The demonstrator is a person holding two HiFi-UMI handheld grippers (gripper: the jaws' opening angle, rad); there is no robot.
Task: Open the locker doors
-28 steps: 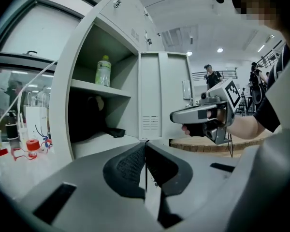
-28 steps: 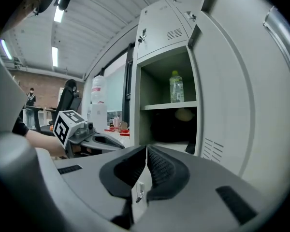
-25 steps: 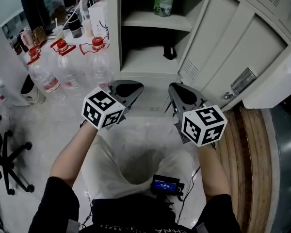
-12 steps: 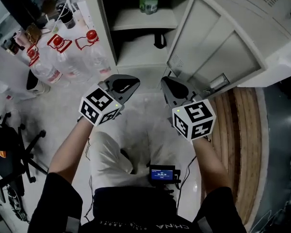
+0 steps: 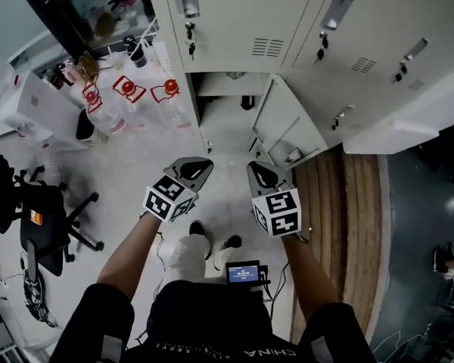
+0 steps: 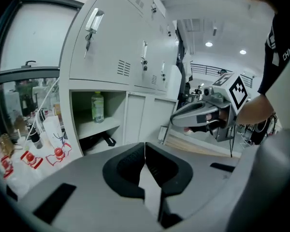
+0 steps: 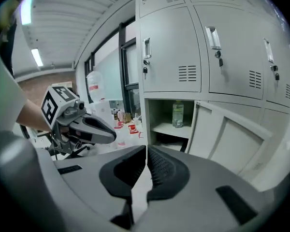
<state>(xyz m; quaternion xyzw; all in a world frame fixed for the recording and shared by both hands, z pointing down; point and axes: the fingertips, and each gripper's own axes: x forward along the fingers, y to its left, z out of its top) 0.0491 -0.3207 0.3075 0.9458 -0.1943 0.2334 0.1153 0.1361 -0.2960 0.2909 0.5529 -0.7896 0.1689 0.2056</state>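
A bank of grey lockers [image 5: 234,21] stands ahead. The lower left compartment [image 7: 170,120] is open, its door [image 5: 287,127] swung out to the right, and a green bottle [image 6: 97,106] stands on its shelf. The doors above it are closed, each with a handle [image 7: 147,47] and a key. My left gripper [image 5: 206,163] and right gripper [image 5: 253,166] hang side by side in the air in front of the lockers, well short of them. Both are shut with nothing between the jaws, which meet in the left gripper view [image 6: 145,146] and in the right gripper view [image 7: 146,149].
Large water bottles with red caps [image 5: 129,89] stand on the floor left of the lockers. A black office chair [image 5: 38,218] is at the far left. A wooden strip of floor [image 5: 340,203] runs along the right. A small screen [image 5: 244,272] hangs at the person's waist.
Both grippers and the head camera have risen a long way. The open lower compartment has shrunk towards the middle of the head view, and the closed upper doors have come into sight.
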